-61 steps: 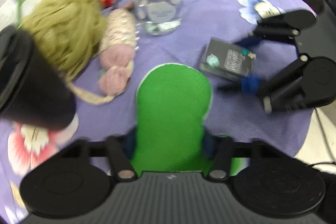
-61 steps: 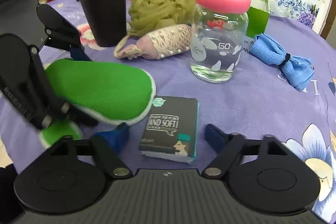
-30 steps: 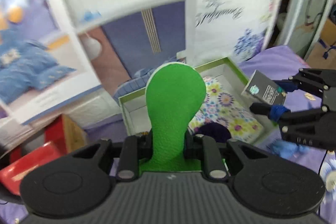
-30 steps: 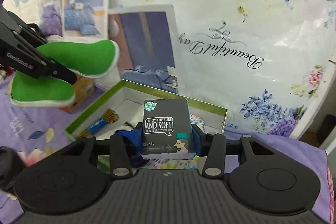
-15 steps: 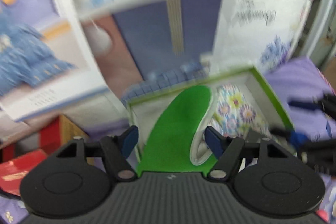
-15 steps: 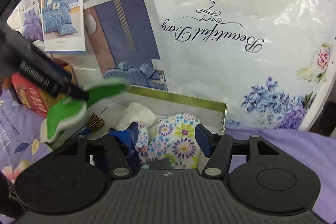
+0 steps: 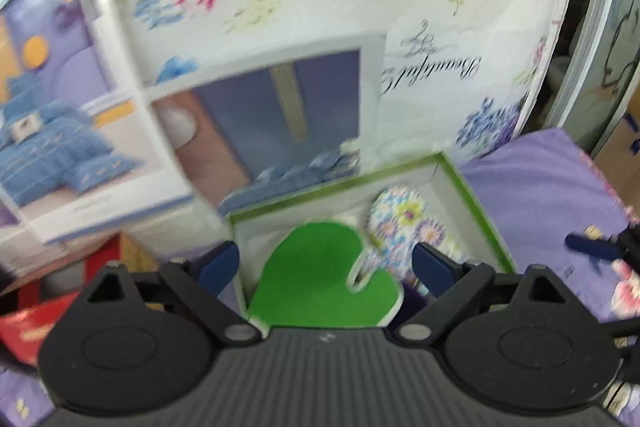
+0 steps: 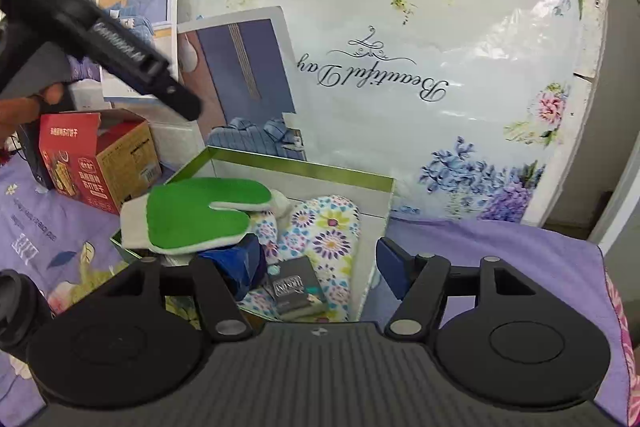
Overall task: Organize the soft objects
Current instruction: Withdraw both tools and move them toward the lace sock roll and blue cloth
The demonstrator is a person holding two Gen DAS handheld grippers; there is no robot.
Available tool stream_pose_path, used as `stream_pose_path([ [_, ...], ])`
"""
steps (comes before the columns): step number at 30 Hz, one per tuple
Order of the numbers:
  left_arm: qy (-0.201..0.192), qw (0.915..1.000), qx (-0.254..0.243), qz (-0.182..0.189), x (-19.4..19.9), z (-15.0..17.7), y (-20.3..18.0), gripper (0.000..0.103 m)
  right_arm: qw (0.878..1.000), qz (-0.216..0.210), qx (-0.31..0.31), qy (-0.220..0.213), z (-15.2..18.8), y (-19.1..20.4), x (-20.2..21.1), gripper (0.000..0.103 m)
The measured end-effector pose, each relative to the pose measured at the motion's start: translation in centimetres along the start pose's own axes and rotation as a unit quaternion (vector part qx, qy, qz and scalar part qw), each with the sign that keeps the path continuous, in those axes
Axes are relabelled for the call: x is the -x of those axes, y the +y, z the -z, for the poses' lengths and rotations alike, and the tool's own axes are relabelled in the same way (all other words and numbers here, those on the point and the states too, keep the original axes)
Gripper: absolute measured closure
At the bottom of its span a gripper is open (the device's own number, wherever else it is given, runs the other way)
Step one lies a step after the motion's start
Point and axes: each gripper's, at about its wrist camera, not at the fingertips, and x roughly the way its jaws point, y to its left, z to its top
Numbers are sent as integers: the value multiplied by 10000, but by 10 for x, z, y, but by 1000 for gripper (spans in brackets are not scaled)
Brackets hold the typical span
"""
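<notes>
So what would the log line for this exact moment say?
left gripper: open, empty | right gripper: open, empty | green mitt: in green box | dark tissue pack: in box

Both wrist cameras look forward and slightly down, close above the box (image 7: pixel 476 195) (image 8: pixel 304 167): the left from its left end, the right from its front. Both share the green mitt (image 7: pixel 320 279) (image 8: pixel 200 211).

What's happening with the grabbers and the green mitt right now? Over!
Both grippers, left gripper and right gripper, open and empty. Green mitt lies in the green box, hanging over its near edge. Tissue pack inside too. Nothing blocking.
</notes>
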Motion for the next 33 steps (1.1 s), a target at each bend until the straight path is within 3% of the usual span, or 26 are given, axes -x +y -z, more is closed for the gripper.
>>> stream_pose_path([
  [7, -164, 9990, 9, -416, 63, 74, 19, 10, 9991, -23, -404, 118, 37, -9, 31, 52],
  [15, -361, 9944, 722, -677, 138, 187, 41, 10, 9965, -56, -806, -194, 95, 6, 108, 51],
  [22, -266, 9913, 1159, -567, 156, 298, 40, 10, 9958, 83, -913, -61, 161, 42, 139, 50],
  [25, -81, 9901, 1286, -560, 152, 338, 34, 10, 9931, -78, -1159, 147, 190, 54, 140, 50],
  [29, -29, 9948, 1022, -26, 147, 361, 7, 10, 9911, -166, -1251, 427, 207, 63, 131, 49],
  [33, -245, 9961, 386, 756, 139, 349, -29, 10, 9904, -51, -1284, 504, 208, 54, 131, 49],
])
